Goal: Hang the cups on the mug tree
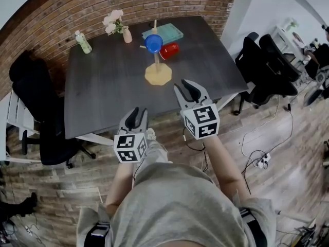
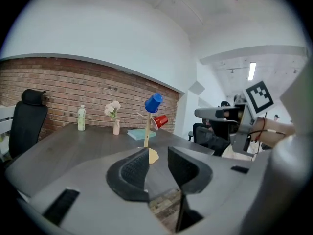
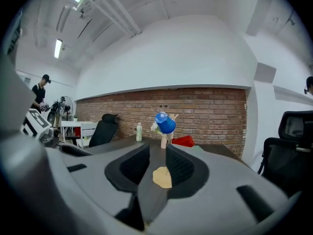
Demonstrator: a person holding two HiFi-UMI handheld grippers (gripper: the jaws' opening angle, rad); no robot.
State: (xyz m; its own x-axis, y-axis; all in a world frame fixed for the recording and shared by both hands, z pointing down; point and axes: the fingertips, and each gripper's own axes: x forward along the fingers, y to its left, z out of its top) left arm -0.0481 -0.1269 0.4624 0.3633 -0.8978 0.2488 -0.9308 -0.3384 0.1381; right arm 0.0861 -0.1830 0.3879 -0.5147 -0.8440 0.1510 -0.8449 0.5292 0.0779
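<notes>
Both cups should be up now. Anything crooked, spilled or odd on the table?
Nothing stands out. The blue cup and the red cup both appear to hang on the mug tree, which stands upright. The flower vase and the bottle are upright too, and no spill shows on the table.

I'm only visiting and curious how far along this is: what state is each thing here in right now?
Tree: upright on the table.
Blue cup: hung on an upper peg.
Red cup: appears hung lower, on its side.
Left tool: open, empty.
Right tool: open, empty.
Bottle: upright.
Vase: upright, holding flowers.
Book: lying flat.
</notes>
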